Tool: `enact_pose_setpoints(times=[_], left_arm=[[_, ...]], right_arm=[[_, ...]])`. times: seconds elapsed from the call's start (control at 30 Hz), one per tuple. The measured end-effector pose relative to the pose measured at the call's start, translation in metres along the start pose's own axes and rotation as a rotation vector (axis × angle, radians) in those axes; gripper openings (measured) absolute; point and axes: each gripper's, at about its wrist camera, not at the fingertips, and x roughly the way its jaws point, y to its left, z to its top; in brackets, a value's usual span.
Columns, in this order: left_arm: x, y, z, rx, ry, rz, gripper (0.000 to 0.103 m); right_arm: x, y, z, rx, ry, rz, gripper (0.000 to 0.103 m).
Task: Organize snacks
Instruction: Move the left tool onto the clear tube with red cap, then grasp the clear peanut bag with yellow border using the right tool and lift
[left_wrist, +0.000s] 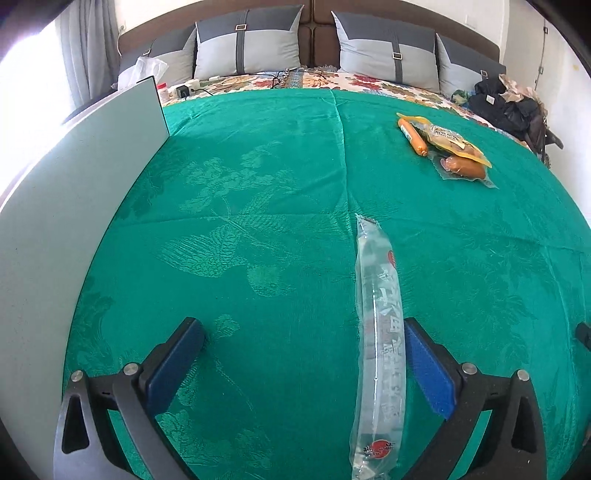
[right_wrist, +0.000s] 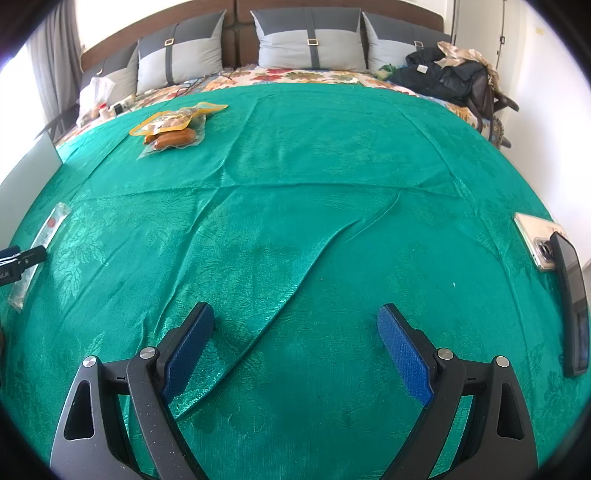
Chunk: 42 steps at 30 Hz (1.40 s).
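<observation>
Green brocade cloth (left_wrist: 258, 192) covers the bed where I work, with grey pillows (left_wrist: 247, 44) against the headboard beyond it. My left gripper (left_wrist: 304, 338) has its jaws spread wide, and a long clear snack sleeve (left_wrist: 376, 332) lies flat on the cloth between them, close against the inner face of my right-hand blue pad (left_wrist: 430, 369) and well apart from the other pad. Its long axis runs straight away from me, one sealed end pointing toward the pillows, the other under my wrist. Farther off to the right sits a small heap: an orange sausage stick (left_wrist: 413, 137), a yellow-edged pouch (left_wrist: 452, 142) and a vacuum-packed sausage (left_wrist: 466, 168), overlapping one another. A pale board (left_wrist: 74, 184) stands along the left edge. My right gripper (right_wrist: 295, 321) also has its jaws wide apart, nothing between them but wrinkled cloth. Two phones (right_wrist: 565, 291) lie at the far right.
</observation>
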Motion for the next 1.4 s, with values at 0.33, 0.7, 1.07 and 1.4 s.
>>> enact_pose_setpoints(times=[0.33,0.7,1.07,1.4], left_arm=[[0.001,-0.001,-0.001,-0.001,-0.004,0.0,0.103],[0.001,-0.001,-0.001,-0.002,-0.005,0.0,0.103],[0.002,-0.001,0.0,-0.002,-0.005,-0.001,0.103],[0.002,-0.001,0.0,-0.002,-0.005,-0.001,0.103]], right_arm=[[0.005,0.002,0.013,-0.017,0.075,0.011,0.092],[0.062,0.097,0.21,0.078,0.021,0.307,0.091],[0.161,0.135,0.242,0.027,0.298,0.248,0.064],[0.06,0.051,0.215,0.155,0.171,0.428,0.06]])
